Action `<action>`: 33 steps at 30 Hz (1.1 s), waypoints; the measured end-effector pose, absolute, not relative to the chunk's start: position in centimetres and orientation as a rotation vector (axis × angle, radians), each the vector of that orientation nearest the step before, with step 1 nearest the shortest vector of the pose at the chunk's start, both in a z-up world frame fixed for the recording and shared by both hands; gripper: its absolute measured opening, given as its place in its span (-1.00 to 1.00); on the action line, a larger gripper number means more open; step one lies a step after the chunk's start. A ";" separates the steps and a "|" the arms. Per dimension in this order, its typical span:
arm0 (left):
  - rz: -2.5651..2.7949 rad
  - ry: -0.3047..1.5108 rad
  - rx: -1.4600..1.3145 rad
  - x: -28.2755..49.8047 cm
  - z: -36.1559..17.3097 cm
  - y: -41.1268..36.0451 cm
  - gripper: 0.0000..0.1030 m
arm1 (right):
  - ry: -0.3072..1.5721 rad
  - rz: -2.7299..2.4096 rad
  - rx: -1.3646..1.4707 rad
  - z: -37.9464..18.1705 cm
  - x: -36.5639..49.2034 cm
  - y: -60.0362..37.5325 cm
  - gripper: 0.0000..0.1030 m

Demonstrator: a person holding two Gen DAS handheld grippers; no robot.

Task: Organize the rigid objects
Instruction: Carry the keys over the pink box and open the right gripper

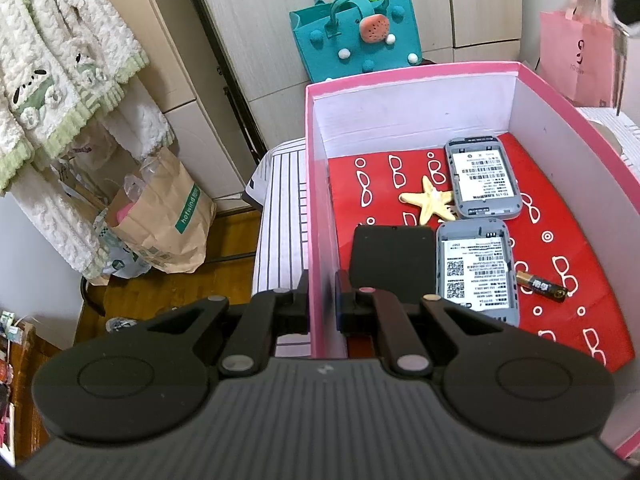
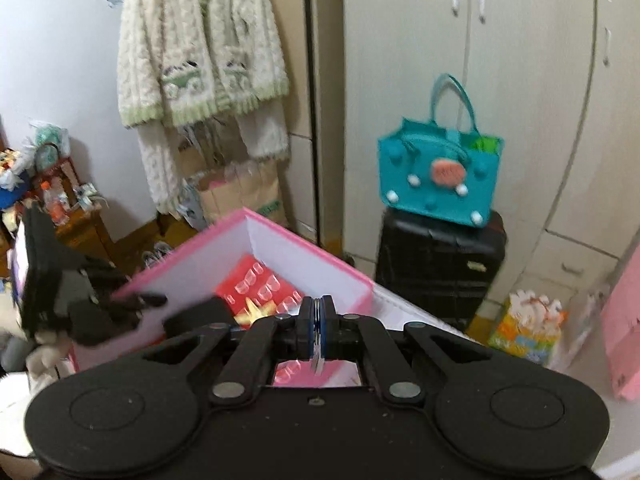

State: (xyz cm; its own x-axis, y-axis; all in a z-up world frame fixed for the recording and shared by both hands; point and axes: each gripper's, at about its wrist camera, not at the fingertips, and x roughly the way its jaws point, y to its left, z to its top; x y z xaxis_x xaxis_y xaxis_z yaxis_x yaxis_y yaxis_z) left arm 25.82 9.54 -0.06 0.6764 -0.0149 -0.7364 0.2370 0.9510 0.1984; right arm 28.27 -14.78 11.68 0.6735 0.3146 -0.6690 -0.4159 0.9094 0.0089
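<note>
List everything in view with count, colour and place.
box: 1, pink, red floor; on striped cloth
grey devices: 2, grey; in box
starfish: 1, cream; in box beside far device
battery: 1, black-gold; box floor, right of near device
flat cover: 1, black; in box, left of near device
handbag: 1, teal; on suitcase
suitcase: 1, black; under handbag
cardigan: 1, cream-green; hanging on wall
paper bag: 1, brown; on floor
left tool: 1, black; clamped on box wall
right tool: 1, black; shut on thin silvery piece

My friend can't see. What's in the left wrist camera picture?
The left gripper pinches the pink box by its side wall. Inside lie two grey gadgets, a starfish, a black square and a battery.
</note>
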 end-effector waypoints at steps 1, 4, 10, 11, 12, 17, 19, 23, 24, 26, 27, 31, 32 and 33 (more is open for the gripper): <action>-0.145 0.818 0.289 25.8 0.0 9.5 -0.85 | 0.720 0.429 -0.140 11.6 28.5 -14.4 -0.93; -0.144 0.818 0.289 25.8 0.0 9.5 -0.85 | 0.728 0.487 -0.105 10.7 29.9 -13.1 -0.93; -0.143 0.816 0.295 25.9 -0.1 9.6 -0.85 | 0.776 0.493 -0.123 6.4 32.6 -10.6 -0.93; -0.143 0.817 0.293 25.9 -0.1 9.7 -0.85 | 0.787 0.479 -0.121 5.4 33.1 -10.4 -0.93; -0.143 0.816 0.296 25.9 -0.1 9.6 -0.85 | 0.794 0.464 -0.115 4.7 33.4 -10.3 -0.91; -0.141 0.815 0.296 25.9 -0.1 9.6 -0.85 | 0.787 0.417 -0.076 3.6 33.9 -11.6 -0.79; -0.141 0.815 0.297 26.0 -0.1 9.5 -0.85 | 0.782 0.428 -0.048 4.2 33.3 -12.3 -0.79; -0.143 0.814 0.292 26.0 -0.1 9.5 -0.85 | 0.784 0.449 0.018 5.5 30.9 -14.2 -0.78; -0.143 0.811 0.290 25.9 -0.1 9.5 -0.85 | 0.788 0.448 0.038 5.8 30.1 -14.8 -0.77; -0.140 0.805 0.289 25.8 -0.1 9.5 -0.85 | 0.789 0.433 0.046 6.2 28.7 -15.7 -0.71; -0.139 0.801 0.288 25.8 -0.1 9.5 -0.85 | 0.786 0.417 0.031 6.4 27.8 -16.2 -0.67; -0.136 0.797 0.291 25.7 -0.1 9.5 -0.85 | 0.750 0.310 -0.115 6.6 24.6 -17.8 -0.40; -0.137 0.797 0.291 25.6 -0.1 9.5 -0.85 | 0.750 0.281 -0.135 6.4 23.9 -18.3 -0.40; -0.137 0.795 0.290 25.6 -0.1 9.5 -0.85 | 0.752 0.263 -0.149 6.2 23.3 -18.8 -0.40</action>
State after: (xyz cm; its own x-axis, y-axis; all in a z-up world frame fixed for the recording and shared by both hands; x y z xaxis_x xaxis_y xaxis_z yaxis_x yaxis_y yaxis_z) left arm 25.63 9.51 -0.09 0.6939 -0.0124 -0.7200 0.2295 0.9515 0.2049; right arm 23.31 -18.80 6.17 0.6999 0.1819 -0.6907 -0.2877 0.9569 -0.0395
